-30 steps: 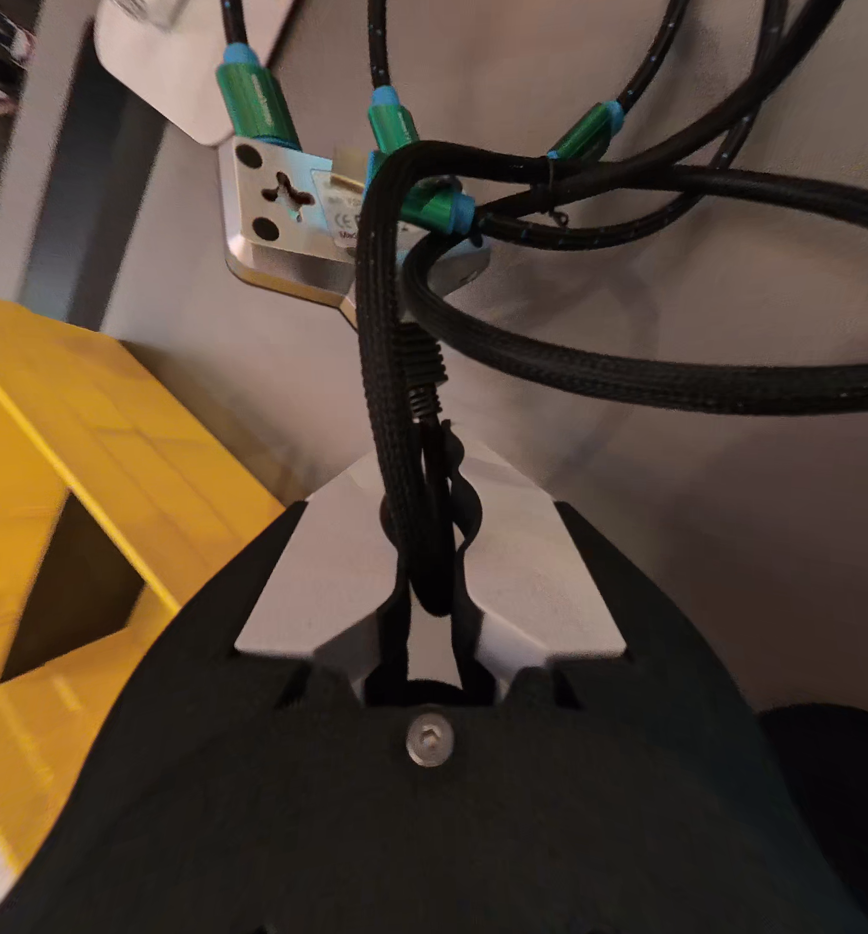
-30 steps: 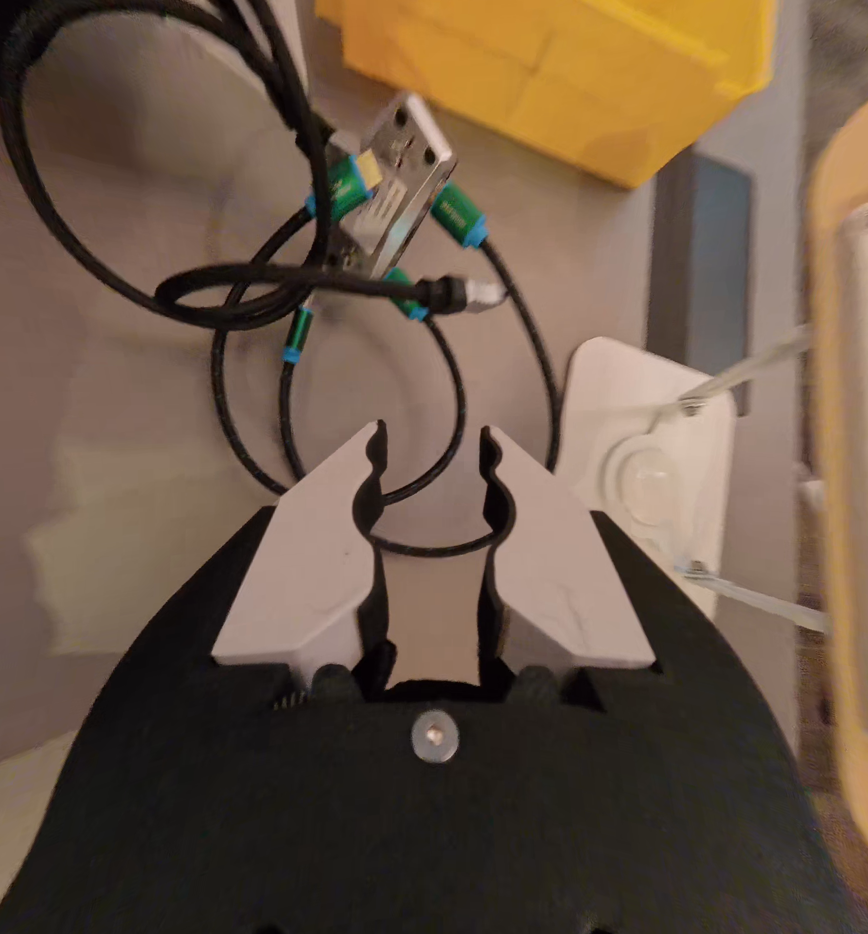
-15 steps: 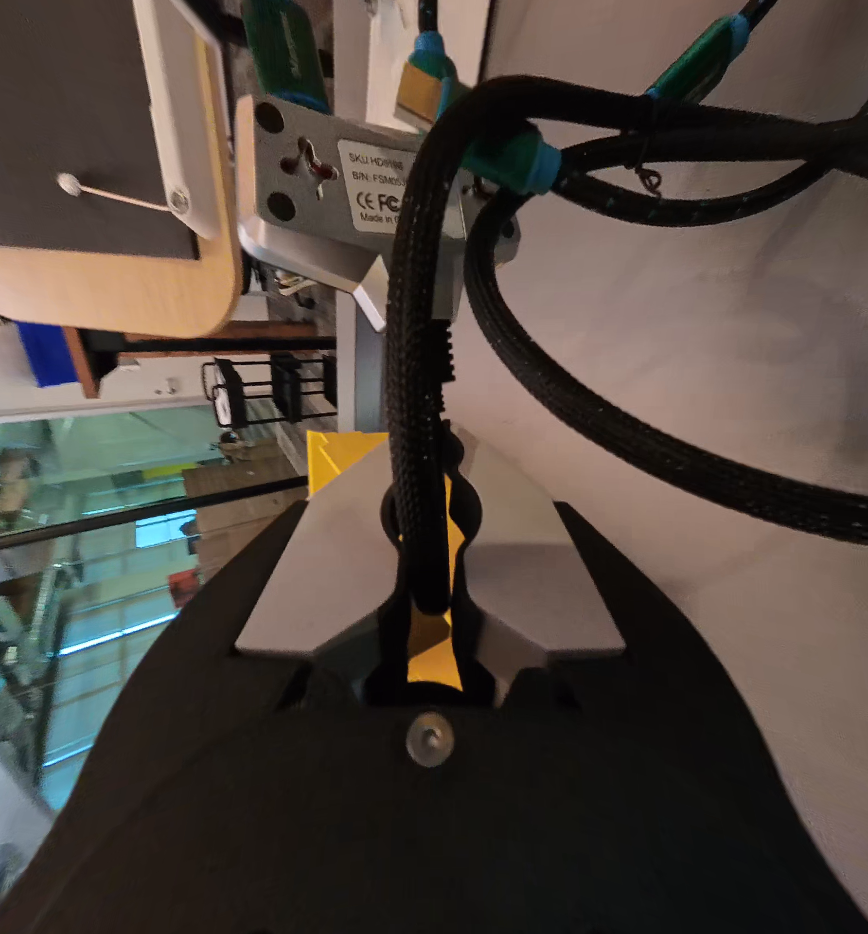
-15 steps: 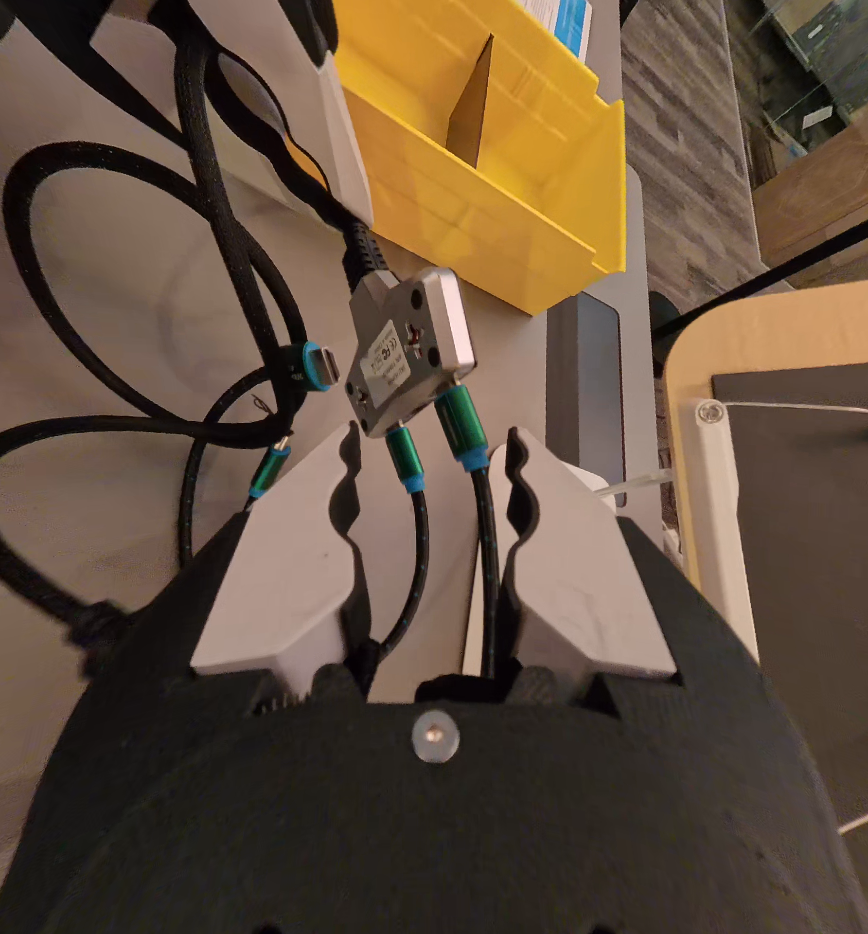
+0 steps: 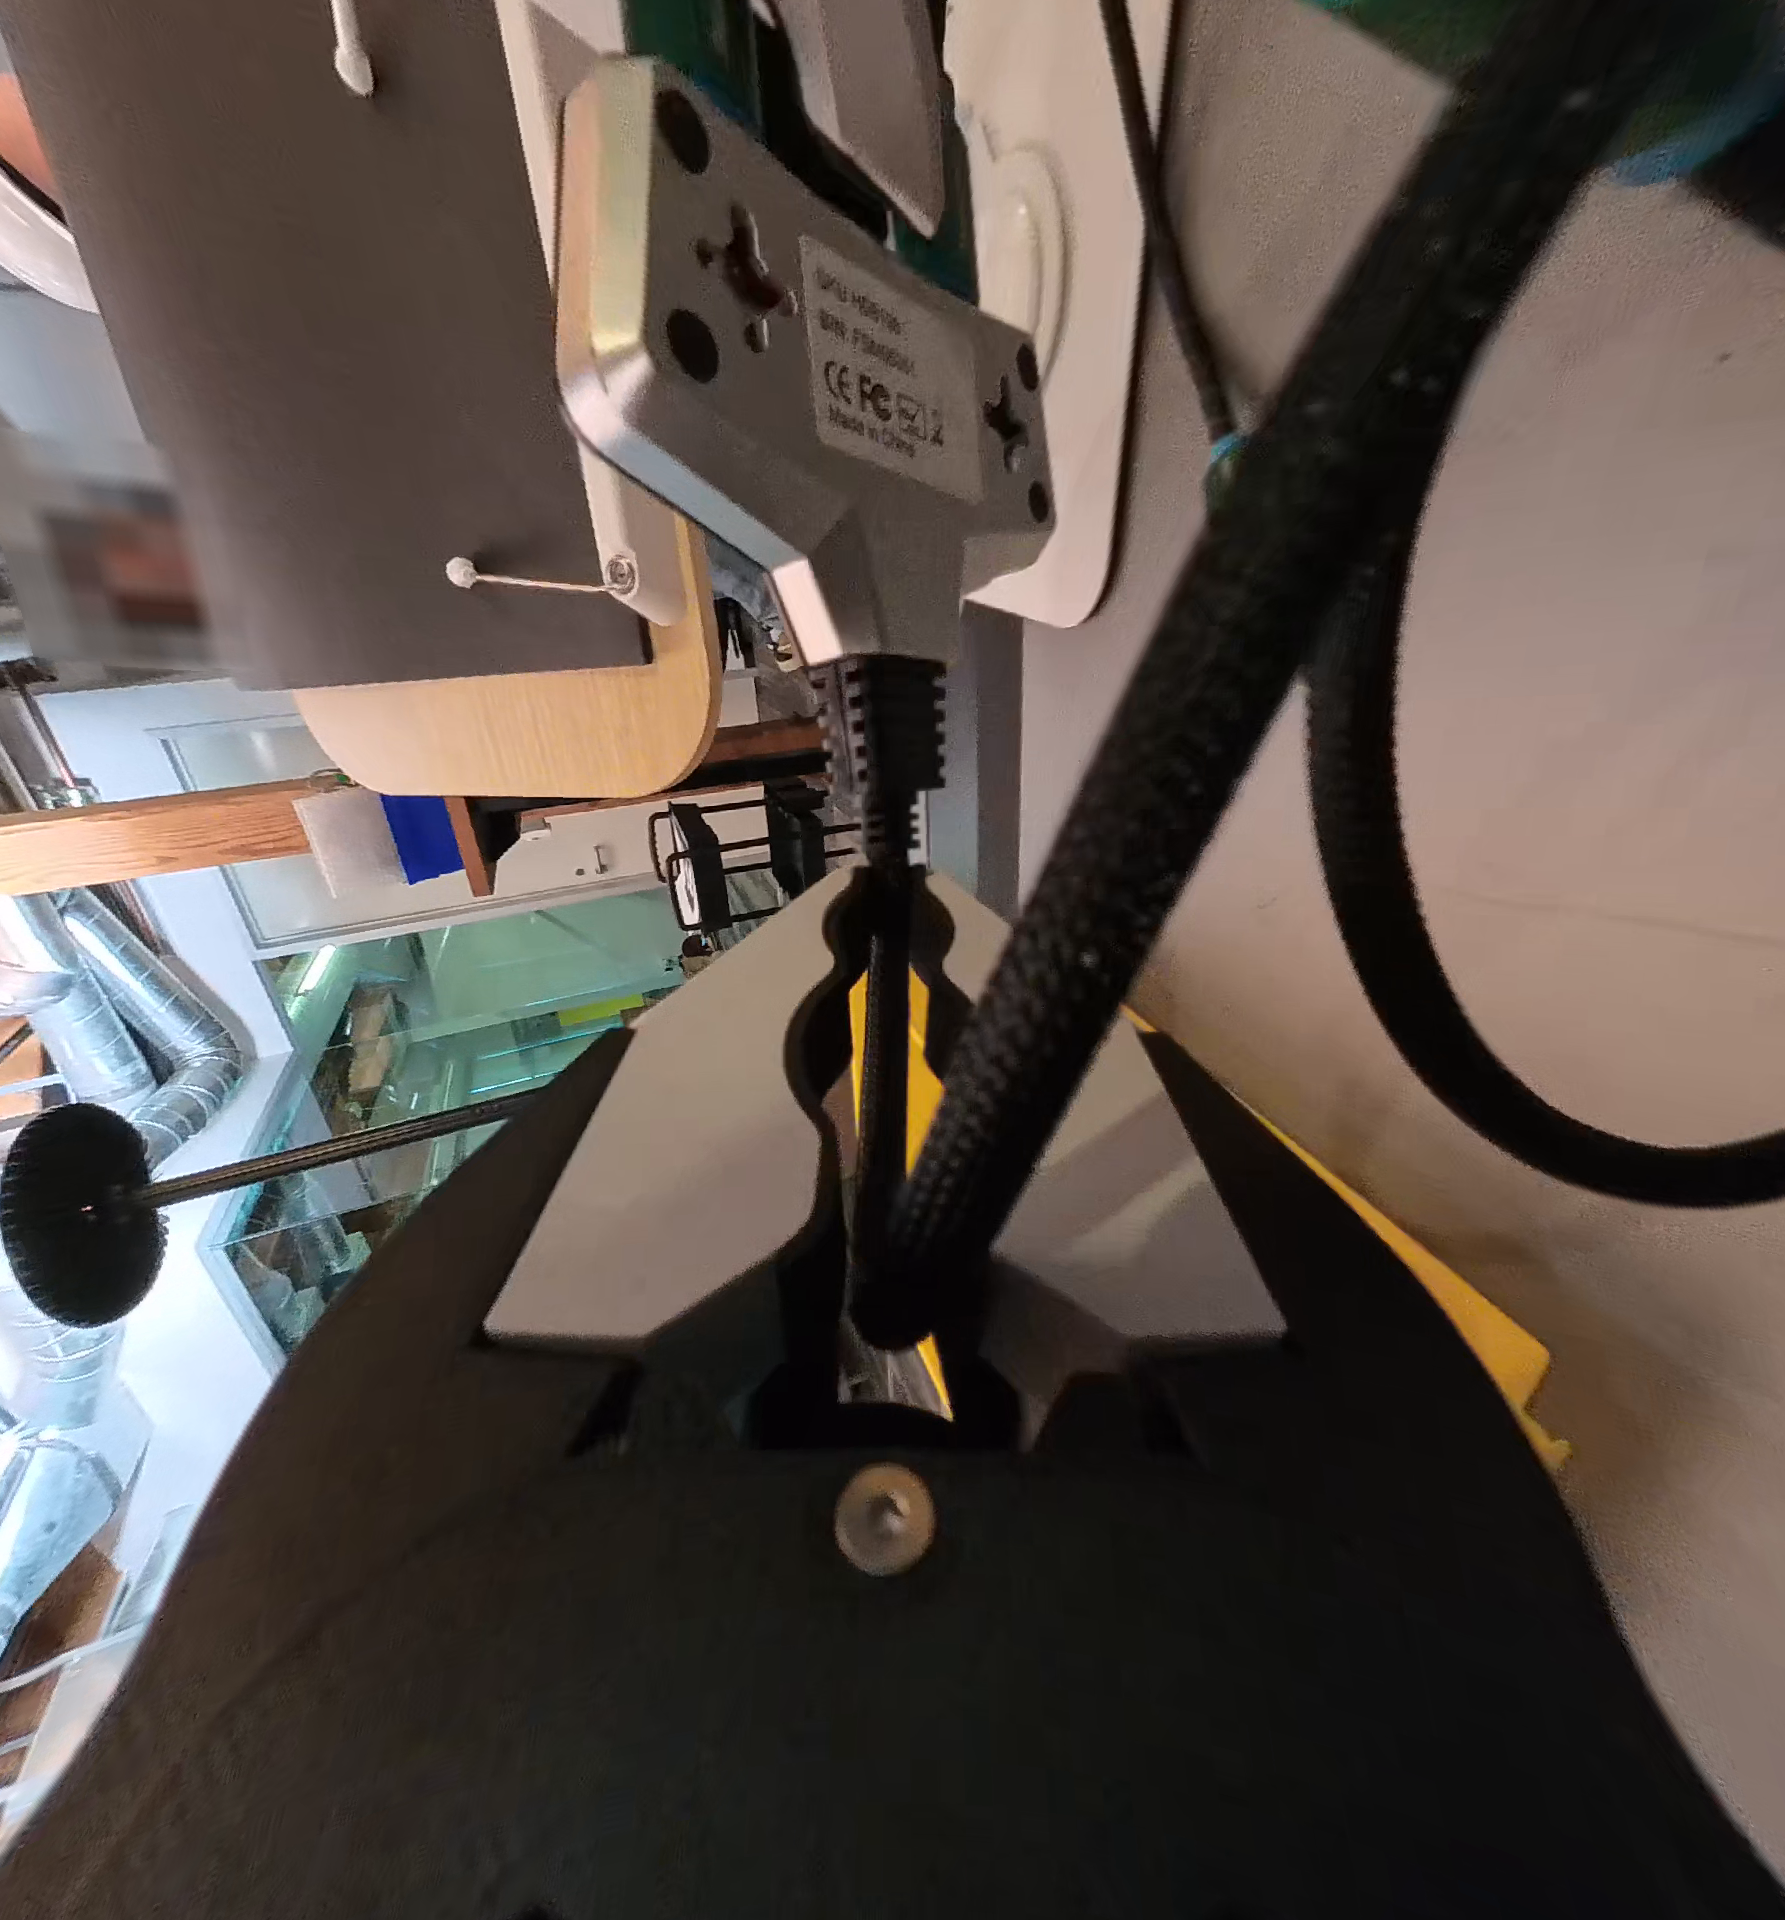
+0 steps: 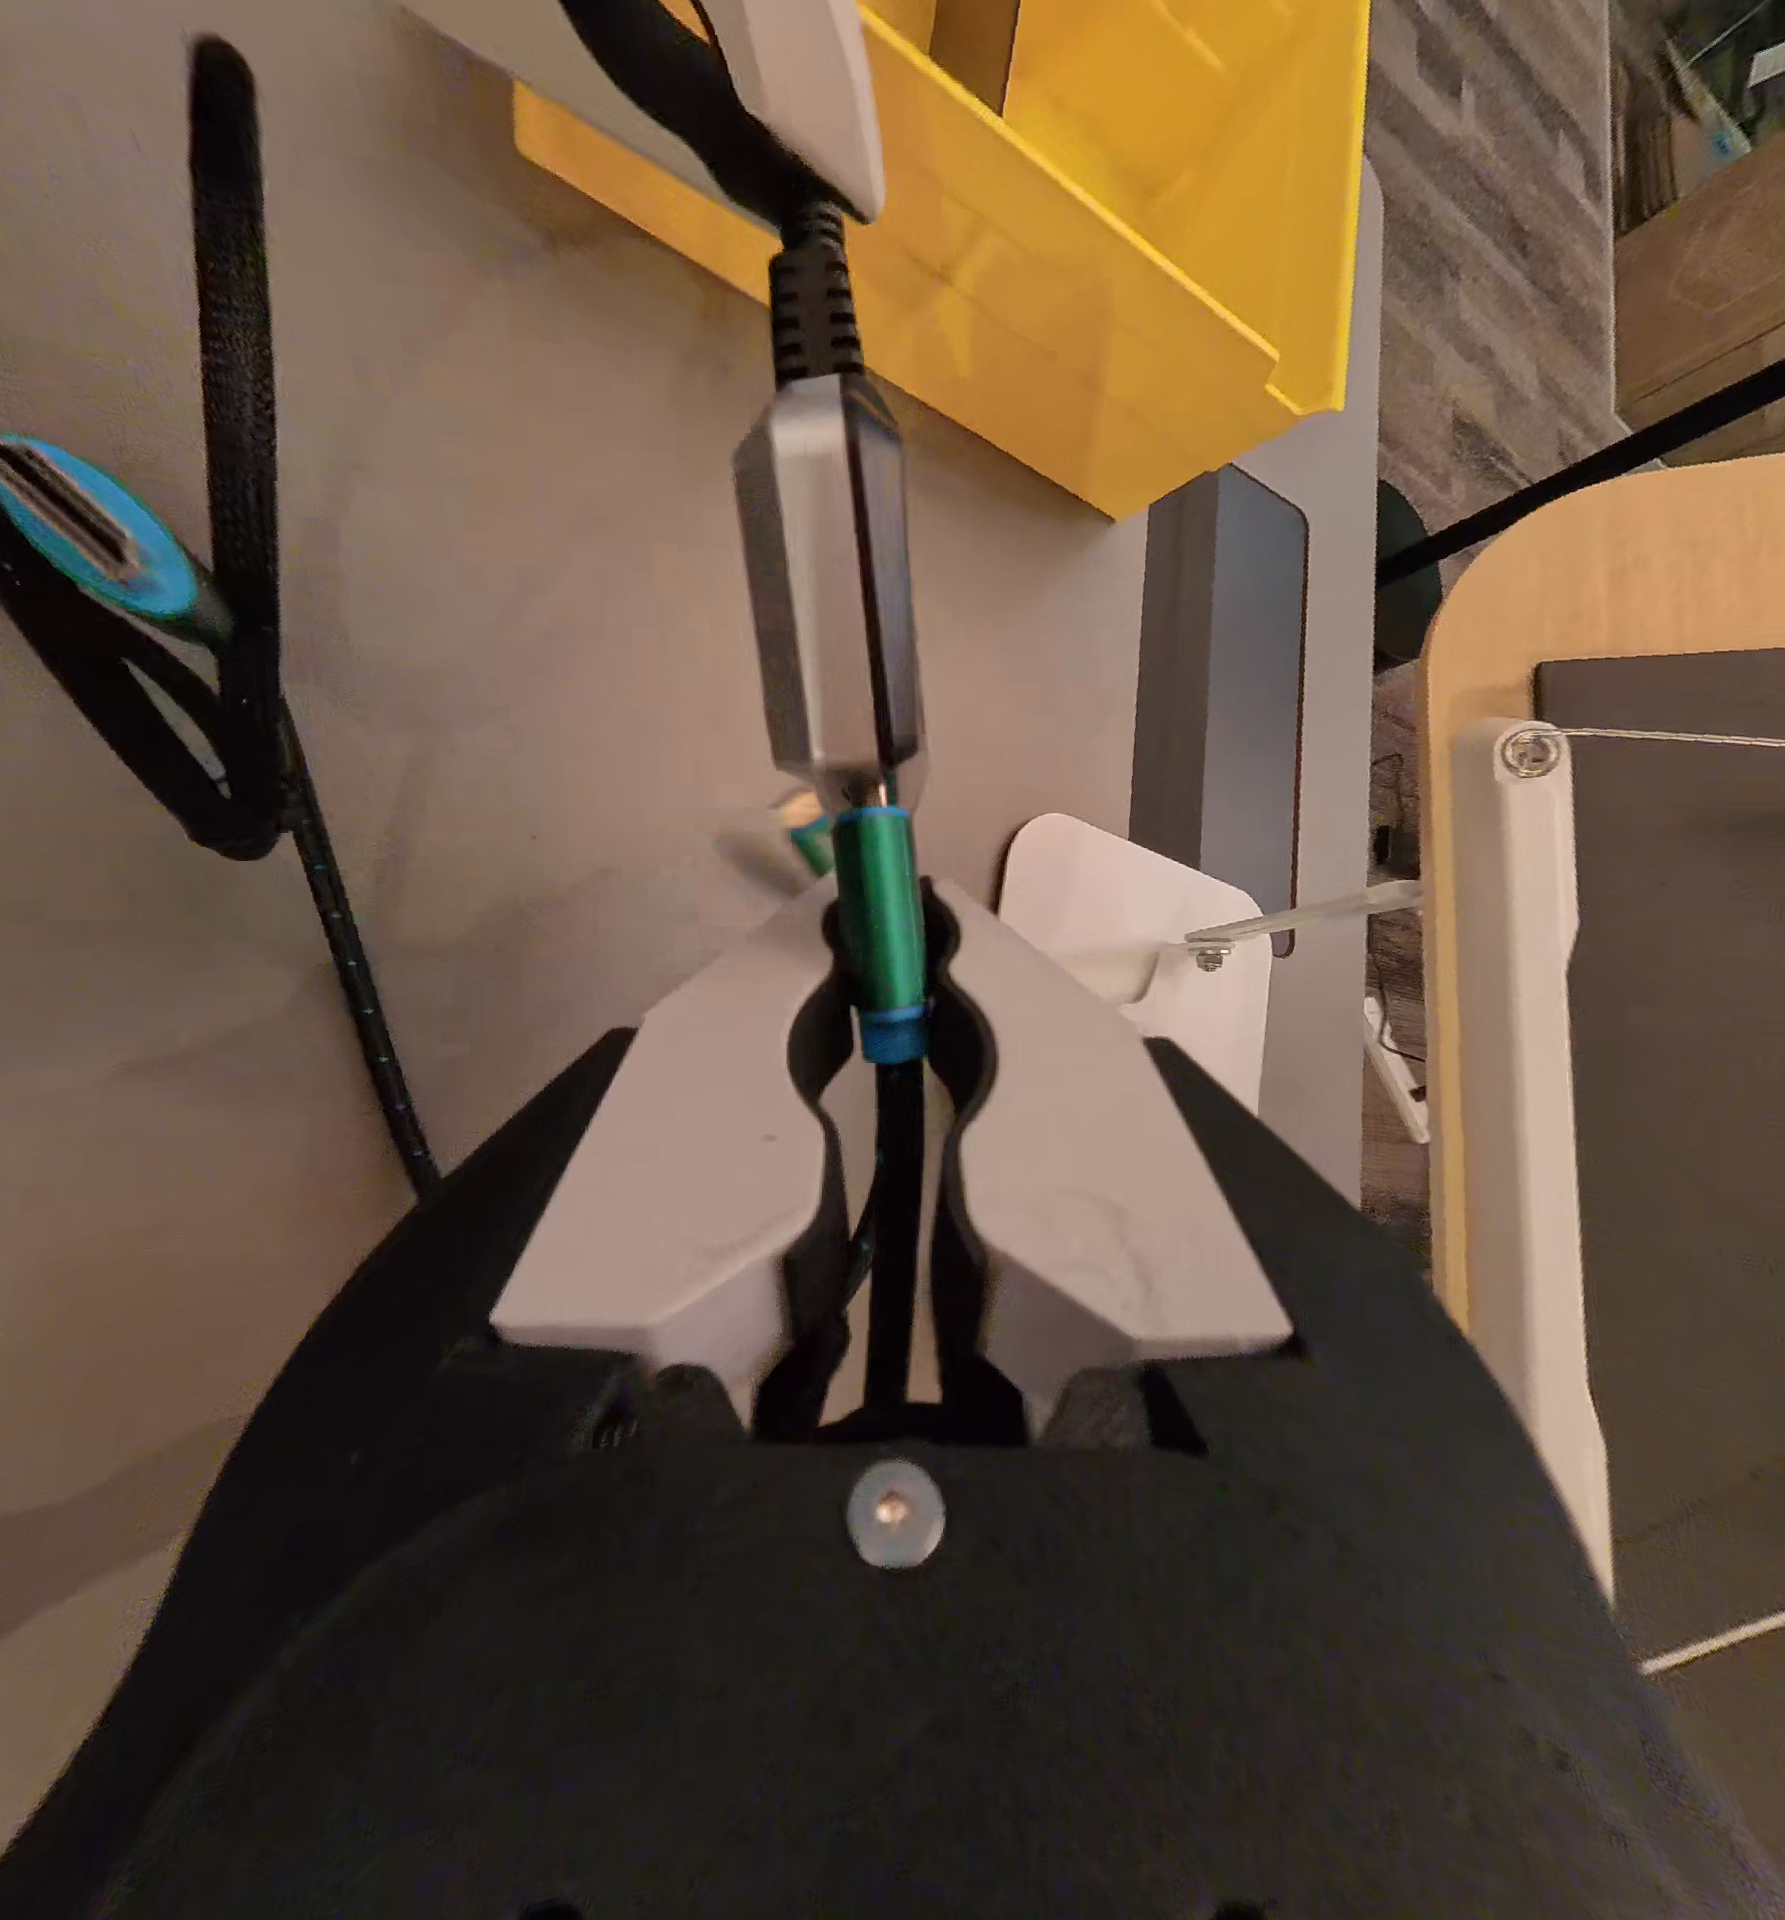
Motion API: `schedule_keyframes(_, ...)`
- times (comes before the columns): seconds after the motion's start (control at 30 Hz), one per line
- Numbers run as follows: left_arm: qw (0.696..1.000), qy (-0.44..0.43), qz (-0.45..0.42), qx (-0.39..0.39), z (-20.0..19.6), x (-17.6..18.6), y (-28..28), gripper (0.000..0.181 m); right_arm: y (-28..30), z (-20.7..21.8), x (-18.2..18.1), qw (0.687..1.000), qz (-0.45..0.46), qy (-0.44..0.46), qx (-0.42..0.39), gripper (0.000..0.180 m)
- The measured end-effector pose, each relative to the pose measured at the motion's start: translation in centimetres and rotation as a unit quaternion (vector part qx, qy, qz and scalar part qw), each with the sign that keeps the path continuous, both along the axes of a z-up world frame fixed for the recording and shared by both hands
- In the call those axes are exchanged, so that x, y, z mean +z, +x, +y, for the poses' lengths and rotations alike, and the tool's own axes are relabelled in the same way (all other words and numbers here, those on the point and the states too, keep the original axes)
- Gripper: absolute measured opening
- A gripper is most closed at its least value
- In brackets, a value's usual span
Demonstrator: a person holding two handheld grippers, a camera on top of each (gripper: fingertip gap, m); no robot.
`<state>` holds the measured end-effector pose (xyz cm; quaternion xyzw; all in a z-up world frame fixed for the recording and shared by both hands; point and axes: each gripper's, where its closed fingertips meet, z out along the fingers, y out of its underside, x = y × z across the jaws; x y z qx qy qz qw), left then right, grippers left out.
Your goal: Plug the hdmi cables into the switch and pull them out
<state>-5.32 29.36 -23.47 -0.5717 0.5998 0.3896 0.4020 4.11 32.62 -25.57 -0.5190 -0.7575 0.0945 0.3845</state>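
I've got the silver metal HDMI switch lifted off the grey tabletop, strung between my two grippers. My left gripper is clenched on the switch's own black braided lead, just below the ribbed strain relief. My right gripper is clamped on the green metal plug with the blue collar, and that plug sits in the switch's port end, seated as far as I can tell.

Where are we? I'd say on the pull-out half. One green-and-blue HDMI plug lies loose at the left, gold mouth showing, already free. The one in my right grip is next; a second green plug peeks out behind it, too blurred to call in or out.

Compared with half a second ago: back then my right gripper gaped wide with both plugged cables running between its fingers. Now it has closed on one plug. The switch has turned edge-on to the right camera. My left grip hasn't let go. The yellow plastic bin hasn't budged.
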Motion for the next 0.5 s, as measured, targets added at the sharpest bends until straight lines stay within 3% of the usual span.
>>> schedule_keyframes(0.13,1.0,-0.001,-0.018,0.007,0.7,0.5,-0.4,0.005,-0.3,0.1,0.8,1.0,0.019,0.009,-0.003,0.004)
schedule_keyframes(0.23,0.998,-0.052,-0.04,0.021,0.9,-0.6,-0.7,0.008,-0.5,0.0,0.8,1.0,0.018,0.016,0.002,0.004)
schedule_keyframes(0.37,0.979,-0.175,-0.087,0.064,0.0,-3.1,-2.2,0.051,-0.5,0.0,0.8,0.999,0.018,0.027,0.005,0.004)
schedule_keyframes(0.5,0.94,-0.282,-0.179,0.067,-1.8,-3.1,-2.4,0.063,-0.9,-0.5,0.9,0.999,0.025,0.032,0.024,0.004)
